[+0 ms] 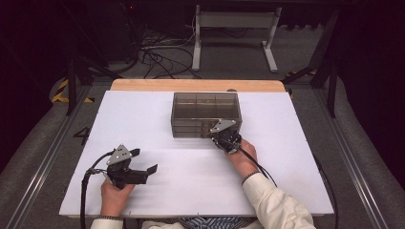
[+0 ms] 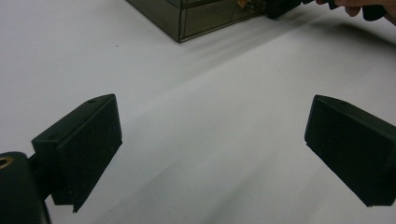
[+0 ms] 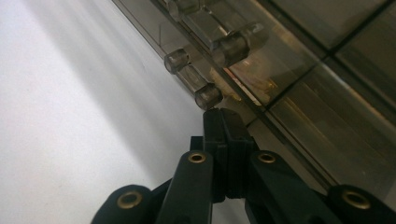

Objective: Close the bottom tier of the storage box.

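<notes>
Closing flat on each other, the right gripper's [image 3: 223, 116] jaws sit at the front of the smoked clear drawer box [image 1: 205, 113], just below a small round drawer knob [image 3: 208, 96].

Right jaws: pressed together with nothing visible between them; tips close under the knob, contact with it cannot be told. A second, larger knob [image 3: 231, 46] sits further up the same drawer front. In the high view the right gripper [image 1: 224, 137] is against the lower right of the box's front face, the hand [image 1: 243, 153] behind it. The box stands on the white tabletop [image 1: 143, 119], near its far middle. Left gripper [image 1: 143, 162]: jaws wide apart, holding nothing, low over bare tabletop at near left, well apart from the box.
</notes>
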Available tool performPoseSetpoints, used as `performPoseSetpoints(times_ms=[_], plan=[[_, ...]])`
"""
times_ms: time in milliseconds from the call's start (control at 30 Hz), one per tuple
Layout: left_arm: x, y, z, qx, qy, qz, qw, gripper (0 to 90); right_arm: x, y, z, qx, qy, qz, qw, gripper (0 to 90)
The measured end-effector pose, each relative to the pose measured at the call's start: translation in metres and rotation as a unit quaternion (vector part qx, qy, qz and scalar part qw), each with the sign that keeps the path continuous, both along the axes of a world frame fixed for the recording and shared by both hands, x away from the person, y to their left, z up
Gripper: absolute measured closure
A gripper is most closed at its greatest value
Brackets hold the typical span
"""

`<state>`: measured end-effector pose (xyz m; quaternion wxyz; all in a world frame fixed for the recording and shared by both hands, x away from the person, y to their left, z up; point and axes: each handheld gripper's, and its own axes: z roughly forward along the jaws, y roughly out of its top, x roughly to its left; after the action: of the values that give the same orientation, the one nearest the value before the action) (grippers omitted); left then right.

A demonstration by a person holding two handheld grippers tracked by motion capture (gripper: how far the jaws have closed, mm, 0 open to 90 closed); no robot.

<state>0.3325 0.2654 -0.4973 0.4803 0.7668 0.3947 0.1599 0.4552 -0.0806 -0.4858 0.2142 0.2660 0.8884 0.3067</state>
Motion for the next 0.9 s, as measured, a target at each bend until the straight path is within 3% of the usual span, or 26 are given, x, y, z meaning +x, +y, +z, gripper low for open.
performPoseSetpoints(times_ms=[300, 367, 467, 767, 900], plan=[[0.0, 0.0, 0.0, 0.0, 0.0, 0.0, 1.0, 4.9, -0.001, 0.0, 0.0, -0.006, -0.006, -0.001, 1.0, 90.0], [0.0, 0.0, 0.0, -0.001, 0.001, -0.001, 1.0, 4.9, -0.003, 0.0, 0.001, -0.004, 0.004, -0.001, 1.0, 89.8], [0.0, 0.0, 0.0, -0.001, 0.0, -0.001, 1.0, 4.9, -0.01, 0.0, 0.008, 0.003, 0.019, 0.007, 0.9998, 84.3], [0.0, 0.0, 0.0, -0.001, 0.001, -0.001, 1.0, 4.8, -0.018, -0.002, 0.017, 0.023, 0.025, 0.015, 0.9993, 74.4], [0.0, 0.0, 0.0, -0.002, 0.001, 0.0, 1.0, 4.9, -0.021, -0.003, 0.021, 0.029, 0.031, 0.02, 0.9989, 66.0]])
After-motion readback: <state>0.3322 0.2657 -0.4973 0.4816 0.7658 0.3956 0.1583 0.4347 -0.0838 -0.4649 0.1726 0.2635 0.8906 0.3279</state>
